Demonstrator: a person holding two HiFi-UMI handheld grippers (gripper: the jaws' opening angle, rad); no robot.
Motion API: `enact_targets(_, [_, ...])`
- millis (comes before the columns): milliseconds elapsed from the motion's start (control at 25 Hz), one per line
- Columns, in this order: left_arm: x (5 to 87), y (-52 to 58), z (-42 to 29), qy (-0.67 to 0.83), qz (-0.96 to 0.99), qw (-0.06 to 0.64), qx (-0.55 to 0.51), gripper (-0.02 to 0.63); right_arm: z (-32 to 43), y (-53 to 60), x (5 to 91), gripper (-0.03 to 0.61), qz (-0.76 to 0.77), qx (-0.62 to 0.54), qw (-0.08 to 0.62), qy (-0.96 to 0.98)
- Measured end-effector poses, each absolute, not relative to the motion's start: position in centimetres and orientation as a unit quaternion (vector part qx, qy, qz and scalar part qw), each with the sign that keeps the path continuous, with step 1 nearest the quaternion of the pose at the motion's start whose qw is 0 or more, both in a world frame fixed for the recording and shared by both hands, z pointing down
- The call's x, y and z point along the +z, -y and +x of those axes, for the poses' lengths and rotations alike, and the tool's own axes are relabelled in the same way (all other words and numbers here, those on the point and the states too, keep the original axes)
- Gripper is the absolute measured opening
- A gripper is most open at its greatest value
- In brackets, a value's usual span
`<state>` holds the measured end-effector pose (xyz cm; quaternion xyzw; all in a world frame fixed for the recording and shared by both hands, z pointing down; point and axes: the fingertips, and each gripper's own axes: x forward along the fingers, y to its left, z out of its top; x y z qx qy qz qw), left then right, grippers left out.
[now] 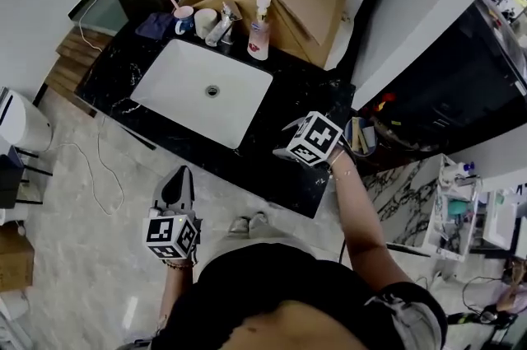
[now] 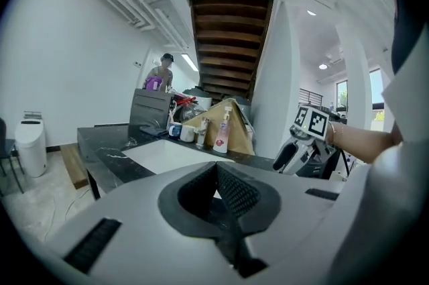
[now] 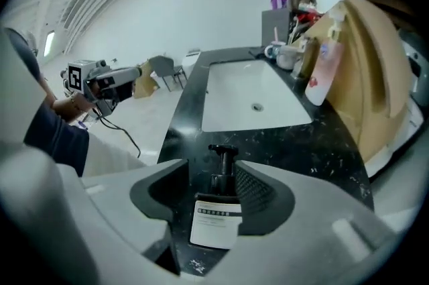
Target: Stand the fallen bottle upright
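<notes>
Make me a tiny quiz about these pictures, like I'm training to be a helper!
1. Pick one: the black pump bottle on the countertop is A) standing up, B) lying down, C) in the sink.
2. True or false: the left gripper holds a cup.
3. Fill in: the jaws of the right gripper are ___, with the bottle between them.

Key: 1 B. 2 False: its jaws are shut on nothing. 3 apart.

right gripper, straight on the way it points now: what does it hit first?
Most likely the fallen black pump bottle, lying on the black counter between the open jaws of the right gripper. Past it is only counter, though depth is hard to judge.
</notes>
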<state>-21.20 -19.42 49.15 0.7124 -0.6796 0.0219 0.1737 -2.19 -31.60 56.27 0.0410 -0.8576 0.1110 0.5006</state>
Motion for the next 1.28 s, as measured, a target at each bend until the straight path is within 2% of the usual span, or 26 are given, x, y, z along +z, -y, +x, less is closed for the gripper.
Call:
enact_targets(200, [49.2,18.1,-22.2,0.701,0.691,0.176,0.018,0.002,-3.0,32.1,59.6,0.217,-0.005,0.139,0.596,0.791])
enact_targets(600, [48.8,16.7,-23.2,0.726,0.666,0.174,0.008,0.002,-3.8,33.1,63.1,0.213,-0.032,0.148,0.676,0.721])
enact_targets(760, [49.0,16.2,-23.4,0.731,0.659,0.177,0.01,0.002,-4.1,32.6,64.1,0.138,-0.041,0.146,0.682,0.716])
enact_targets(1040, [49.1,16.6,-22.9,0.725,0.663,0.183,0.003,0.002,-4.1,31.7,63.6,0.118,-0.072,0.115,0.668,0.731])
enact_targets(1280, [48.5,17.7,-21.8,0.709,0.681,0.18,-0.007,0.002,-2.9,31.8,60.9,0.11,-0.039,0.106,0.593,0.797])
